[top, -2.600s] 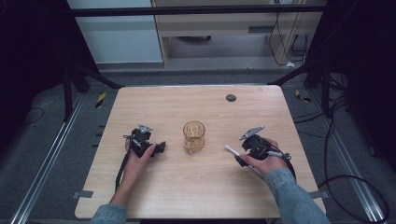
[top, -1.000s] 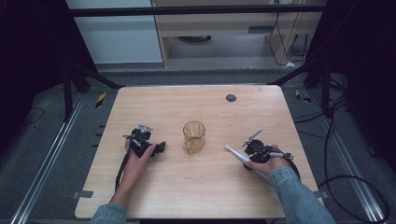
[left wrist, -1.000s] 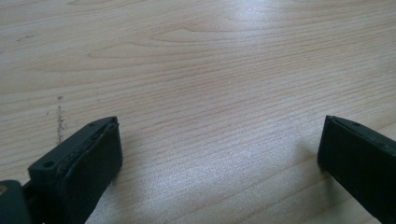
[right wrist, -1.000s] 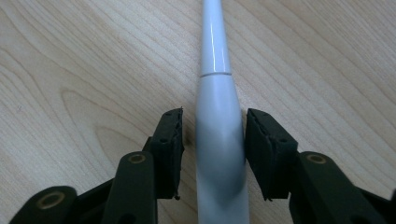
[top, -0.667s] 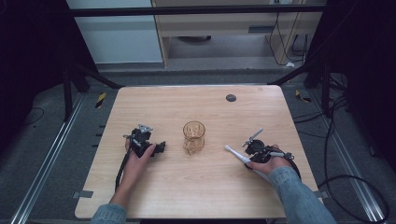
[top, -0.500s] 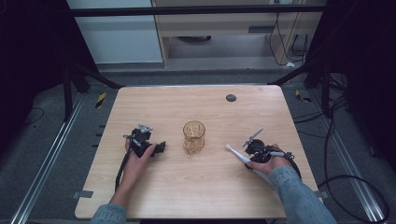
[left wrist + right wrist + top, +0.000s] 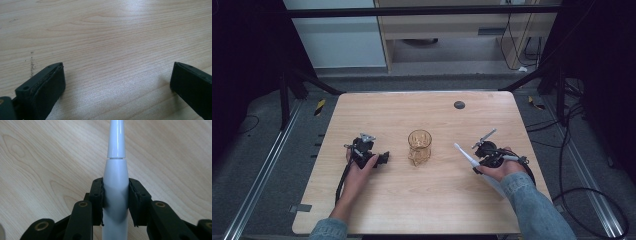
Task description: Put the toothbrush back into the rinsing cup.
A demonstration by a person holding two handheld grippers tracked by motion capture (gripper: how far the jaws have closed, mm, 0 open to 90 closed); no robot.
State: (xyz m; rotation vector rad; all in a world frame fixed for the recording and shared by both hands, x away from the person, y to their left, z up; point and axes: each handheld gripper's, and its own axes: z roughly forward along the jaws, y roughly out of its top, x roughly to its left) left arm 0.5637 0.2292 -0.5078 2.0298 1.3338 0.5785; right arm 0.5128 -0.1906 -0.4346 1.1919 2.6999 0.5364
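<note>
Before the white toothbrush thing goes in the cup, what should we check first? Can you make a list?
1. Right tool gripping the white toothbrush: ok, both pads press its handle.
2. Toothbrush clear of the table: cannot tell, its tip looks slightly raised in the high view.
3. Glass cup upright: ok, standing mid-table with its mouth up.
4. Path from toothbrush to cup: ok, bare wood lies between them.
5. Left tool out of the way: ok, it rests open on the cup's far side, holding nothing.
6. Cup empty inside: cannot tell, the glass is too small to see into.
</note>
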